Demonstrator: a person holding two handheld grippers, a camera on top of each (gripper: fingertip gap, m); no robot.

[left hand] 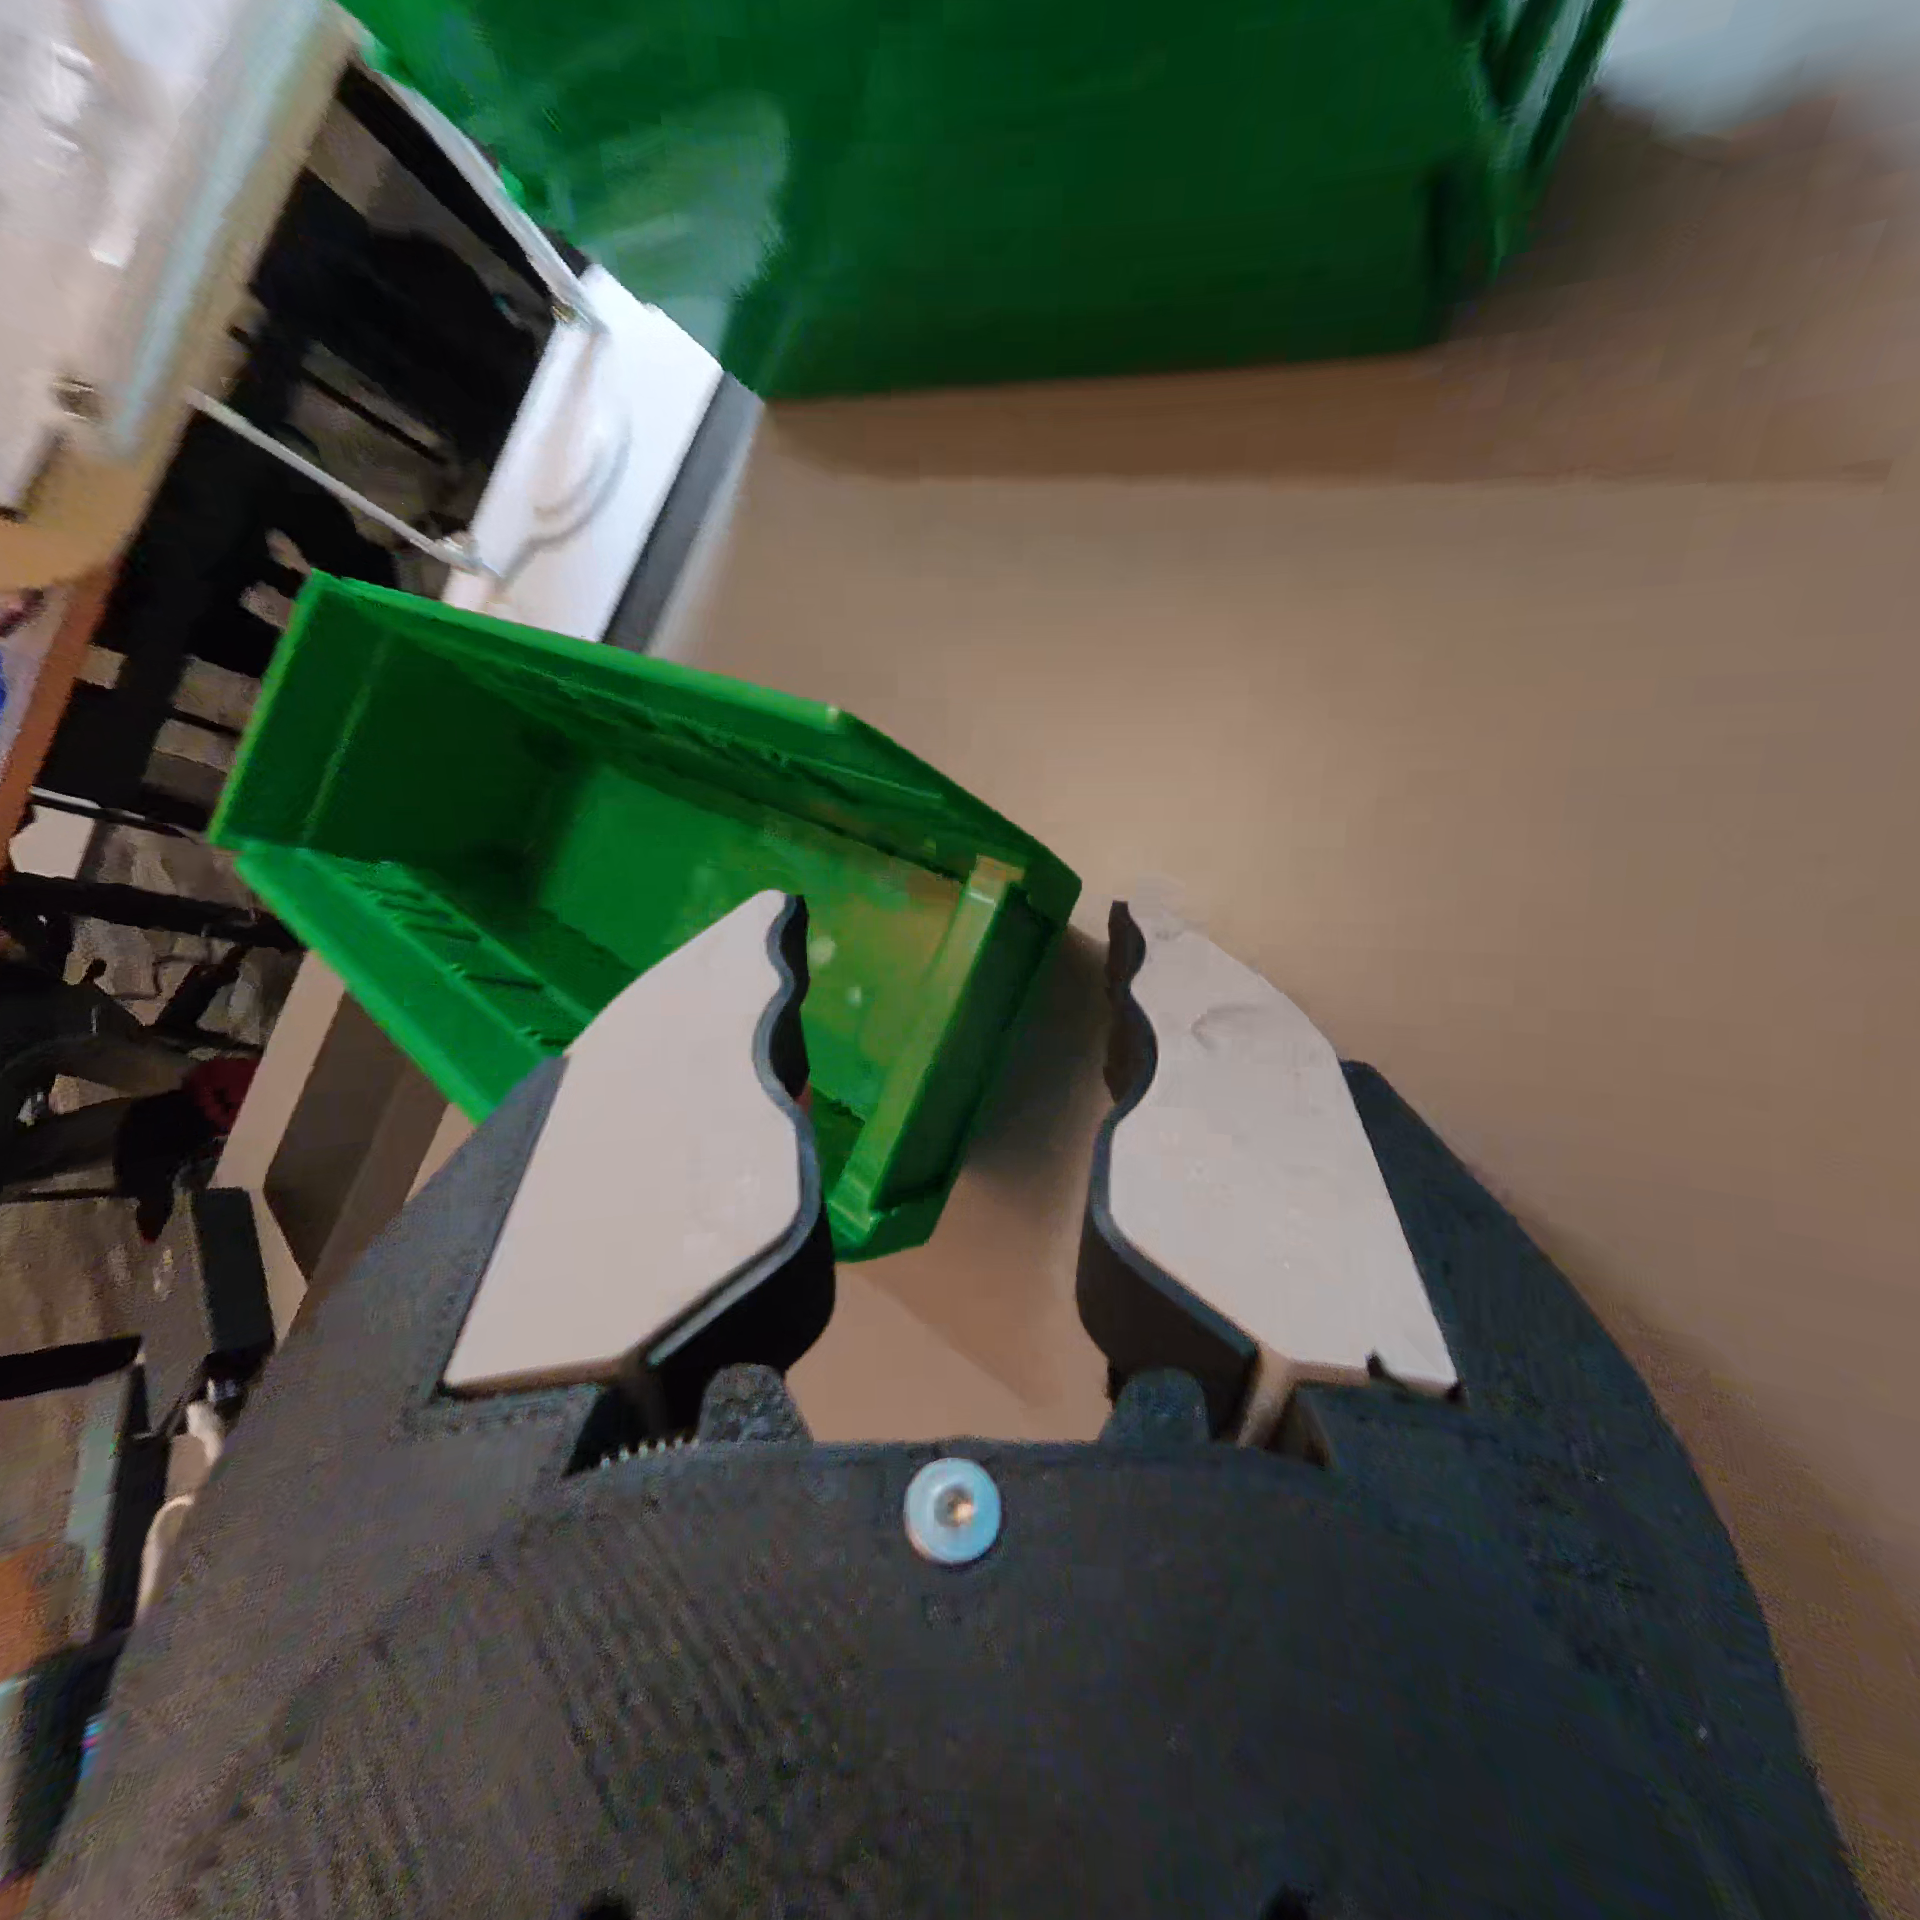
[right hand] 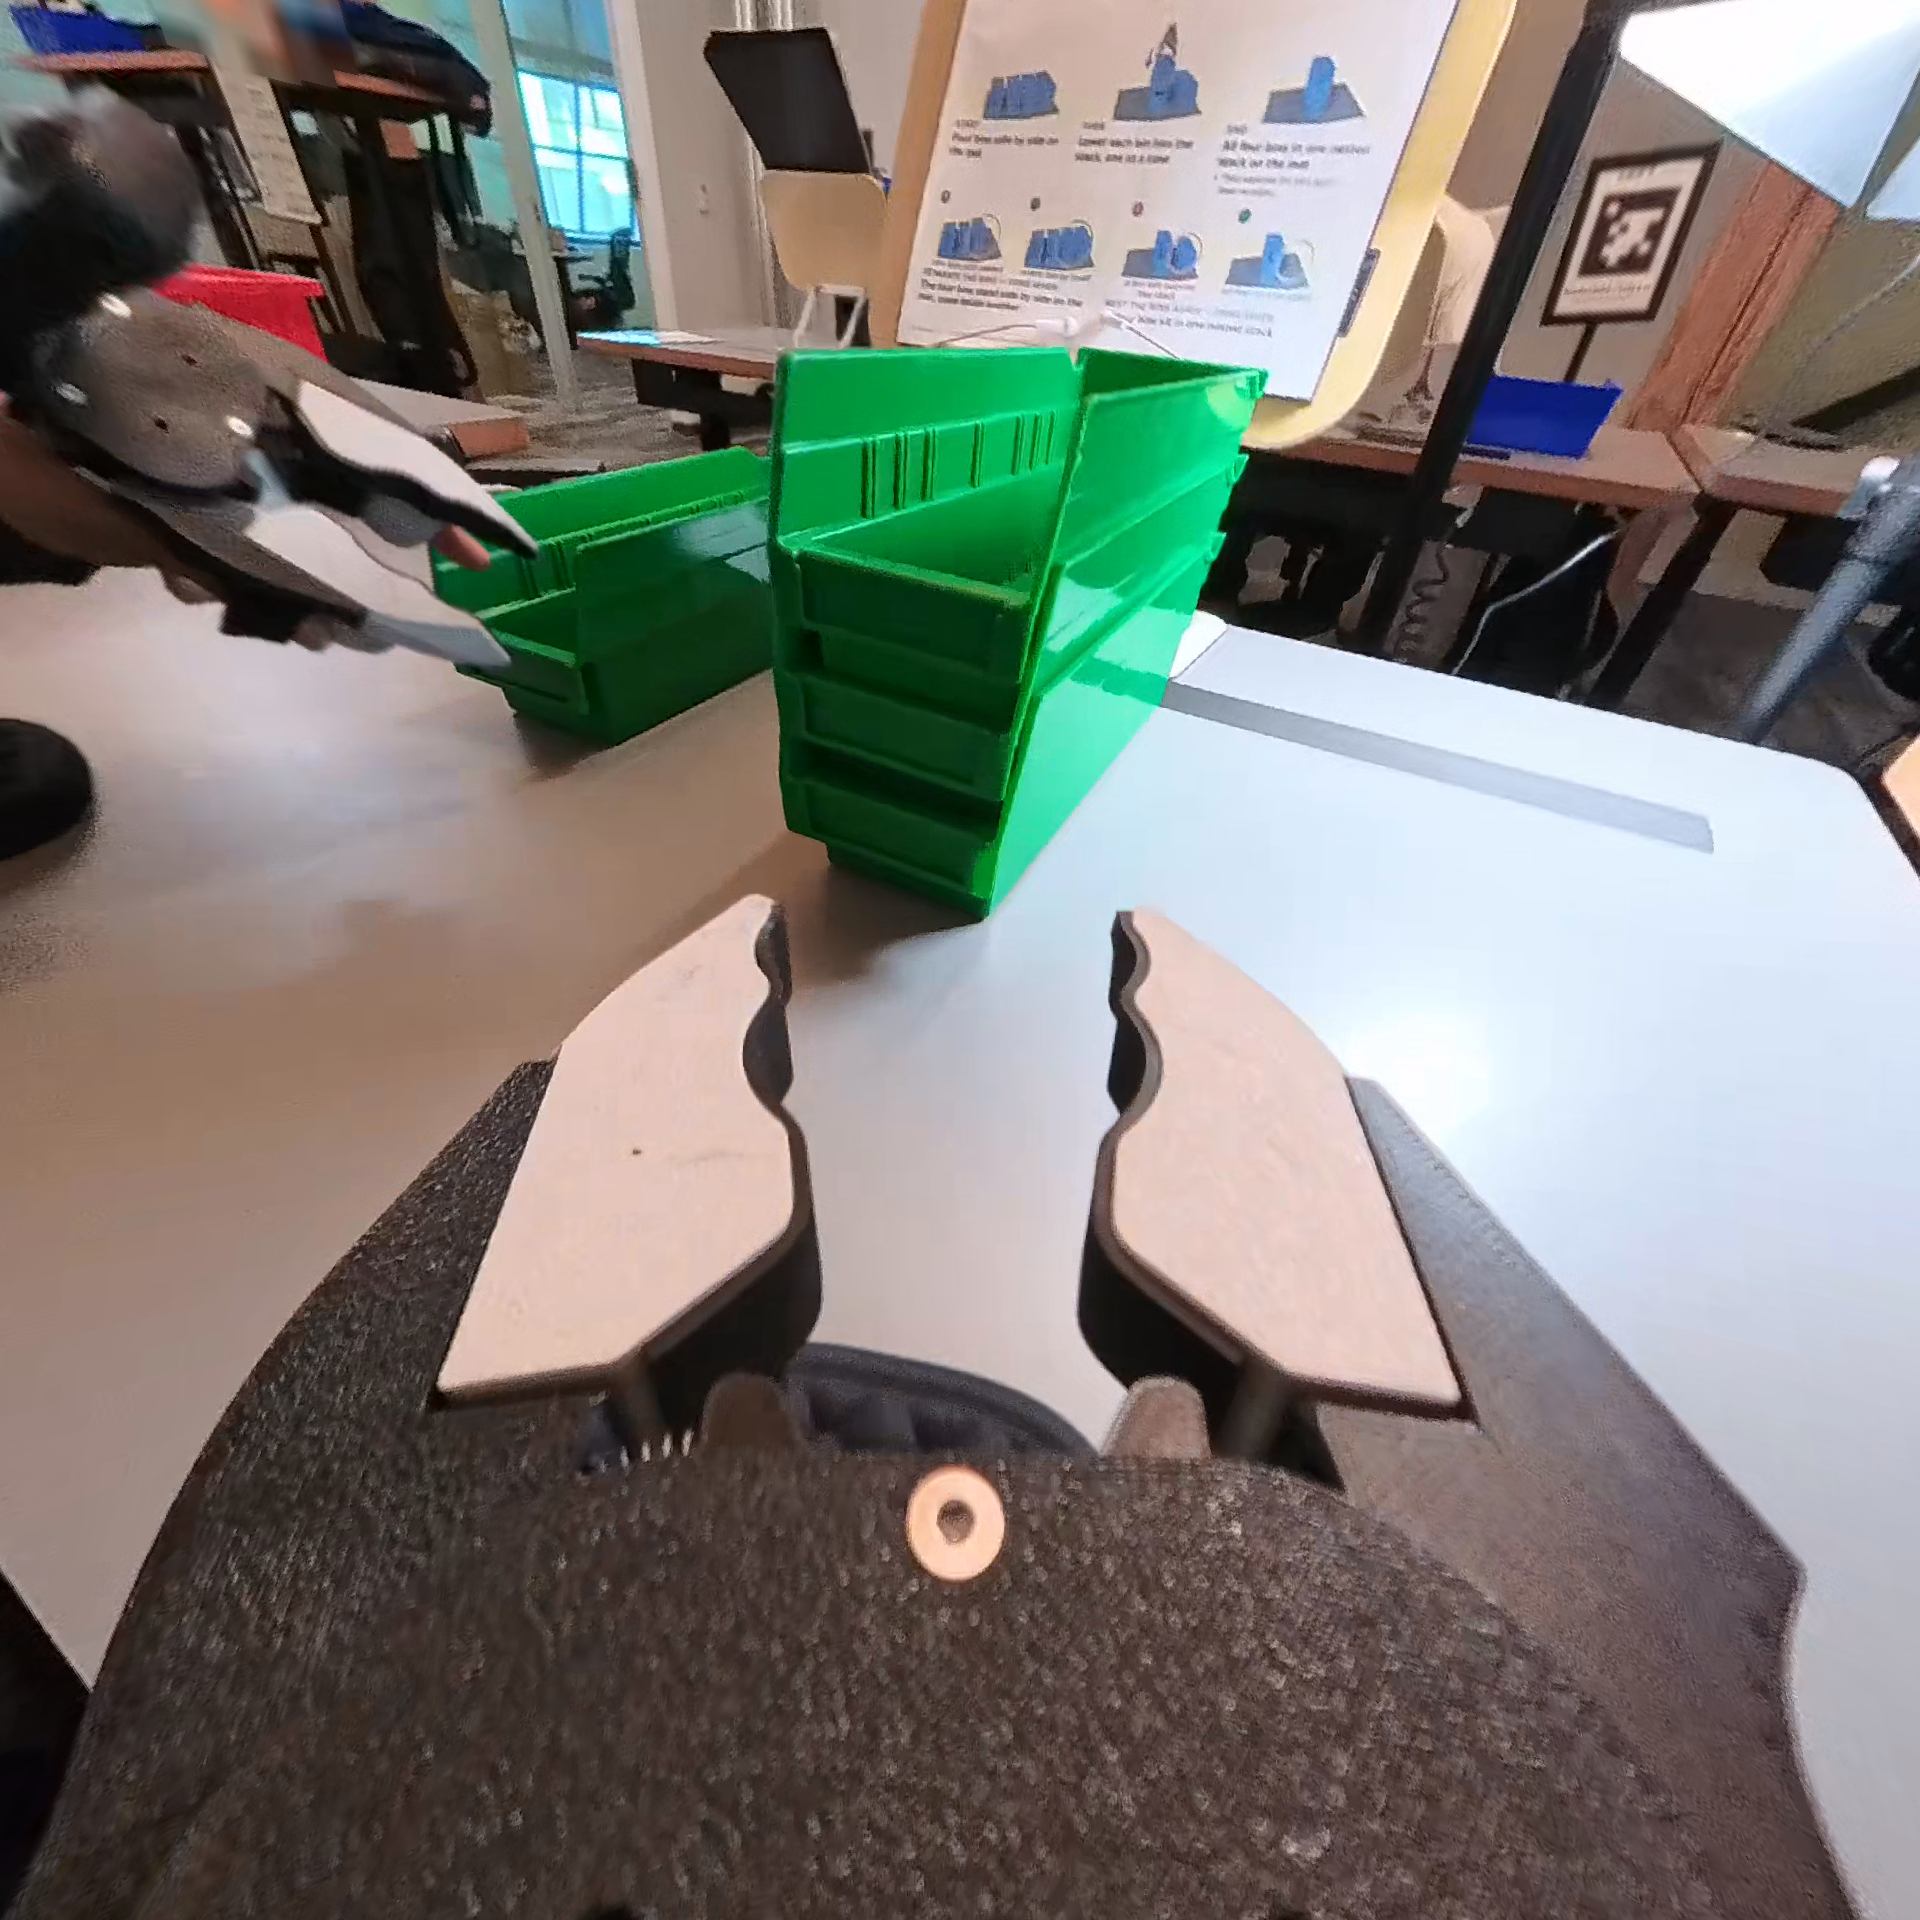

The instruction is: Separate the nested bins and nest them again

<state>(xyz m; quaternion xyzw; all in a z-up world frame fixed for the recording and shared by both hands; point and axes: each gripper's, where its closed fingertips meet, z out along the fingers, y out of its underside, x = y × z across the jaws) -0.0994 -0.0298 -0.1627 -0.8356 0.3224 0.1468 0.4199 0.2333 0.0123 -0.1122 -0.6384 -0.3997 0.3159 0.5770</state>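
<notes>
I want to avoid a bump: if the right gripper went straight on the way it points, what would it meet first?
Probably the front end of the nested stack of green bins, which stands just ahead of the open right gripper. Only bare table lies between them, though the depth is hard to judge.

Four green bins in all: three nested in one stack (right hand: 1091, 707) at 12 o'clock from the right gripper (right hand: 945, 925), counted by their front lips, and one single green bin (right hand: 665, 623) at 10 o'clock, standing just beside the stack. Two grippers, the other being the left gripper (left hand: 951, 914), each with two fingers. One table (right hand: 1455, 1039). In the background, two blue bins (right hand: 1543, 416), at 1 and 11 o'clock, one red bin (right hand: 255, 301) at 10 o'clock, and one instruction poster (right hand: 1164, 166) at 12 o'clock.
</notes>
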